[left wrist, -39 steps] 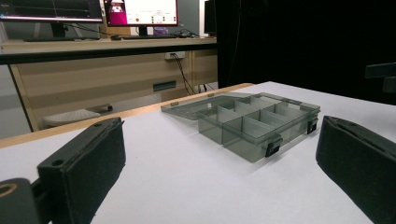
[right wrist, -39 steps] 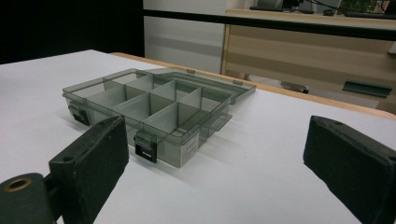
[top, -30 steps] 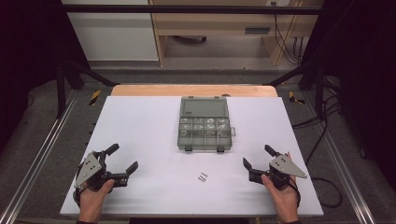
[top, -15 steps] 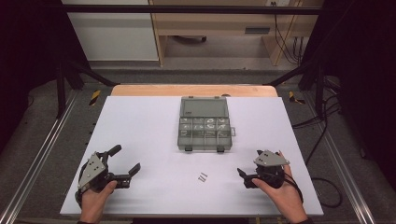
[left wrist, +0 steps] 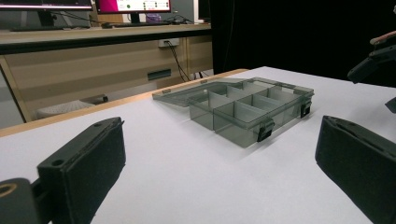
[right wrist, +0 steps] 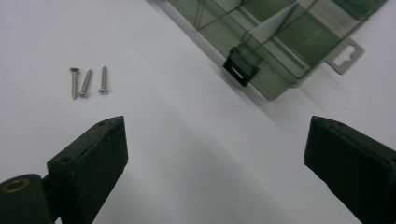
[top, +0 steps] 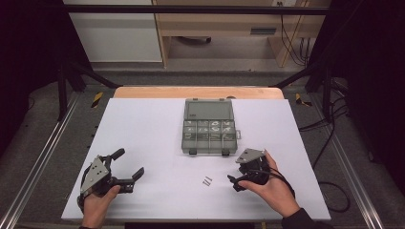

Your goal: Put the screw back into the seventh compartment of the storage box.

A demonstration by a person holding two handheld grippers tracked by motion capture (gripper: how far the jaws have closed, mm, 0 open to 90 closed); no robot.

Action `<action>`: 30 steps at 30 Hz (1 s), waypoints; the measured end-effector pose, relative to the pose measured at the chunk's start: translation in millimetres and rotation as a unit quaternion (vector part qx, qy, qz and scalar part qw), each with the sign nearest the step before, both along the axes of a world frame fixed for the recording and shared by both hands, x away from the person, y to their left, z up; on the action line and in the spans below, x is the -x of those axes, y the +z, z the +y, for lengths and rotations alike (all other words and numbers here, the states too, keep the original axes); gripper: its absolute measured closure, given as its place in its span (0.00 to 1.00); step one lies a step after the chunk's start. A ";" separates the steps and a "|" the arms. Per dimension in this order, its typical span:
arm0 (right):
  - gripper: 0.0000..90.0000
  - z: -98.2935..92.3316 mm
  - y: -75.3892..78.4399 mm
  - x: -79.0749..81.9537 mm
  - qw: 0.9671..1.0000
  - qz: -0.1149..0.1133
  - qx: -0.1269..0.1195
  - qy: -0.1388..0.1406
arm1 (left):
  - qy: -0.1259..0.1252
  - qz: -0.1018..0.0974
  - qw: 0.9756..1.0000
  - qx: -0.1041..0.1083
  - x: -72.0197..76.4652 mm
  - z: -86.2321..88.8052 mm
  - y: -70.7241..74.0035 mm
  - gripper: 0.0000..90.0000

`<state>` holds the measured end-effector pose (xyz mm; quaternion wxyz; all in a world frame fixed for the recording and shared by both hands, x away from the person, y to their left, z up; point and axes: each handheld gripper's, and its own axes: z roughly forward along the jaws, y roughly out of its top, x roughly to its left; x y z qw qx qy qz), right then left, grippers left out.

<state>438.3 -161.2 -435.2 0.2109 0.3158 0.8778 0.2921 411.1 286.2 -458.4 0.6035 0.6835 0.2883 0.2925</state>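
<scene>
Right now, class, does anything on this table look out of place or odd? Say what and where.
Three small screws lie loose on the white table, in front of the open compartment box rather than in it, near the right gripper. Nothing looks spilled or damaged; the box sits square with its lid laid back.

Probably a lab: monitors [left wrist: 130, 5], cables [top: 291, 38].

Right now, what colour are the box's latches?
Black latches on the box; the right gripper view shows them best.
</scene>
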 end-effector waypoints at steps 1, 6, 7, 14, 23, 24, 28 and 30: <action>0.07 3.6 0.1 -0.9 1.000 0.004 0.005 0.005 | 0.000 0.000 1.000 0.001 0.0 0.1 0.1 0.02; 0.07 19.4 0.1 -4.9 0.999 0.022 0.017 0.025 | -0.002 0.000 1.000 0.001 0.1 0.3 0.2 0.02; 0.07 22.3 -0.6 -6.1 0.999 0.024 0.018 0.029 | -0.002 0.000 1.000 0.001 0.2 0.3 0.3 0.02; 0.07 39.3 1.4 -11.3 0.997 0.052 0.027 0.041 | -0.004 0.000 1.000 0.003 0.5 0.6 0.5 0.02; 0.07 53.7 5.4 -18.4 0.996 0.061 0.031 0.052 | -0.007 0.000 1.000 0.000 0.5 0.4 0.3 0.02; 0.07 56.2 4.6 -18.9 0.996 0.064 0.027 0.047 | -0.006 -0.001 1.000 0.002 0.7 0.6 0.5 0.02; 0.08 61.7 3.9 -21.6 0.995 0.070 0.038 0.057 | -0.006 -0.001 1.000 0.001 0.8 0.6 0.7 0.02; 0.07 64.0 3.6 -22.7 0.995 0.071 0.035 0.058 | -0.007 -0.001 1.000 0.001 0.8 0.5 0.7 0.02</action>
